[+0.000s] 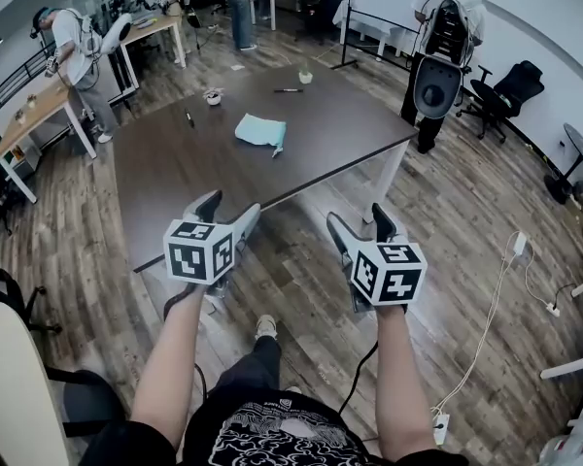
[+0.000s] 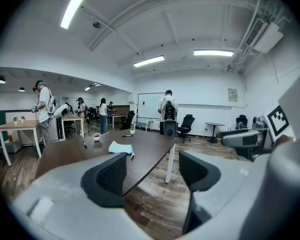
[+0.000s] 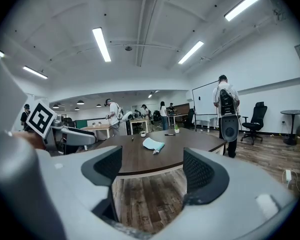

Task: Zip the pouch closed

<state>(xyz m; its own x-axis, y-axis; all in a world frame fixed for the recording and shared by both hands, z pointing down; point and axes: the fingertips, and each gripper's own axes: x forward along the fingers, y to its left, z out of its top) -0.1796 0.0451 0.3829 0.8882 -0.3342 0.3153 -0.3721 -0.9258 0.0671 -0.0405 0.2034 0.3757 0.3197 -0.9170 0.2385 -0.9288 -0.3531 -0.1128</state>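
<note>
Hovering short of the table's (image 1: 175,178) near edge, the left gripper (image 1: 230,209) and right gripper (image 1: 360,218) both hold their jaws wide apart with nothing between them. The light-blue pouch (image 1: 260,130) lies untouched near the table's middle, well beyond both. Zipping apparently hasn't begun: reaching, steadying the pouch and drawing it shut all remain.

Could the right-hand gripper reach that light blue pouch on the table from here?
Probably not yet. The right gripper hangs over the wooden floor, short of the edge of the dark brown table, and the light blue fabric pouch lies well in. Nothing blocks the way; its fingers stand open, empty.
</note>
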